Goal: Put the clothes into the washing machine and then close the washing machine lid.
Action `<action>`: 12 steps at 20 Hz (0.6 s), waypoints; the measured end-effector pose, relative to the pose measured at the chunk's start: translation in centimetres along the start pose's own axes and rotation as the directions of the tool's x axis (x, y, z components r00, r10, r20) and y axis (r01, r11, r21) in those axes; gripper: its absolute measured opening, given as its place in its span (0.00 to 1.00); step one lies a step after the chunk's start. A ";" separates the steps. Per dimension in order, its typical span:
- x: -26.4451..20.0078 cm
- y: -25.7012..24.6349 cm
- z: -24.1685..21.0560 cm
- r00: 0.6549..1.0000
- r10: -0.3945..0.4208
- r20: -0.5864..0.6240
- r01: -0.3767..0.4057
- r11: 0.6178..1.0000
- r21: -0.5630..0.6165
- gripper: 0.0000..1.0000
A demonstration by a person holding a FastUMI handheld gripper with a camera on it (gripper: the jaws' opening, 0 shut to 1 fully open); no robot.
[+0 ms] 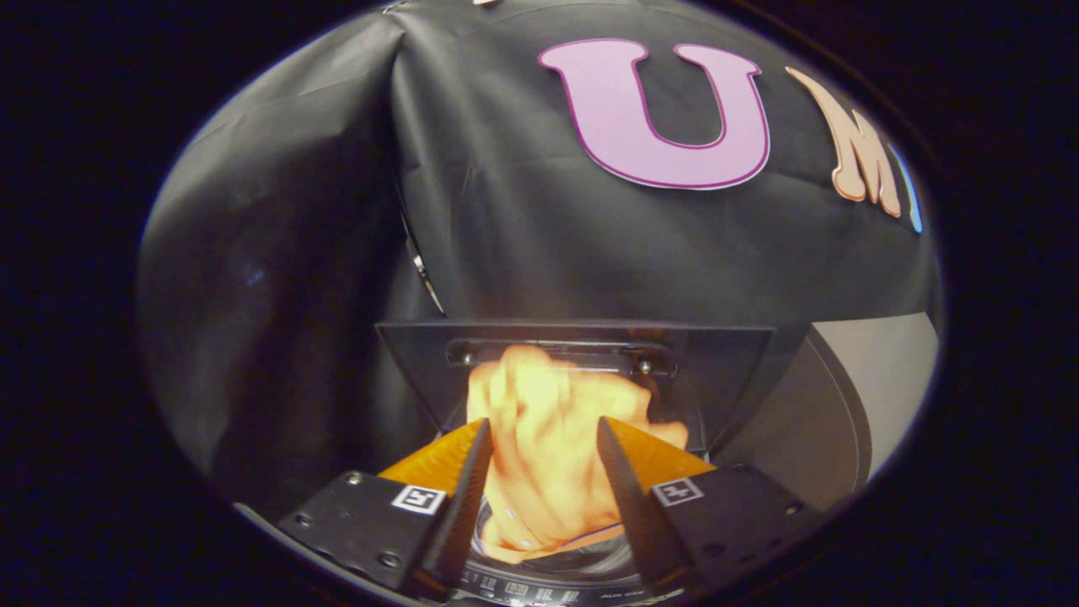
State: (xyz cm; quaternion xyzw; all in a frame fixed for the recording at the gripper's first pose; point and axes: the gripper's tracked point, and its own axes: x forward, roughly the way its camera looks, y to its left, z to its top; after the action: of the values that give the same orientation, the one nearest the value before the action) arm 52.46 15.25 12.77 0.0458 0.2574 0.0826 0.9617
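Observation:
A pale orange garment sits bunched between my two fingers and rises above their tips, overexposed and blurred. My gripper is shut on it, and both black fingers press its sides. The garment's lower end hangs over the round opening of the washing machine drum, directly below the fingers. The machine's dark see-through lid stands open and upright just beyond the garment. A strip of control panel runs along the machine's near edge.
The black cloth wall of the booth hangs close behind the lid. A grey curved surface lies to the right of the machine. A thin metal bar runs down the wall to the left of the lid.

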 end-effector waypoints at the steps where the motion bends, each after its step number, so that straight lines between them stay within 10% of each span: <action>1: 0.0 0.2 0.2 1.000 0.009 0.006 -0.009 1.000 0.016 0.78; 12: 1.8 1.1 4.8 0.989 -0.011 0.144 0.001 0.997 0.073 0.97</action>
State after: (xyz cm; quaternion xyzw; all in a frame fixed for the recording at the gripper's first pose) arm 56.28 16.43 16.16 0.0858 0.1901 0.0669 0.9757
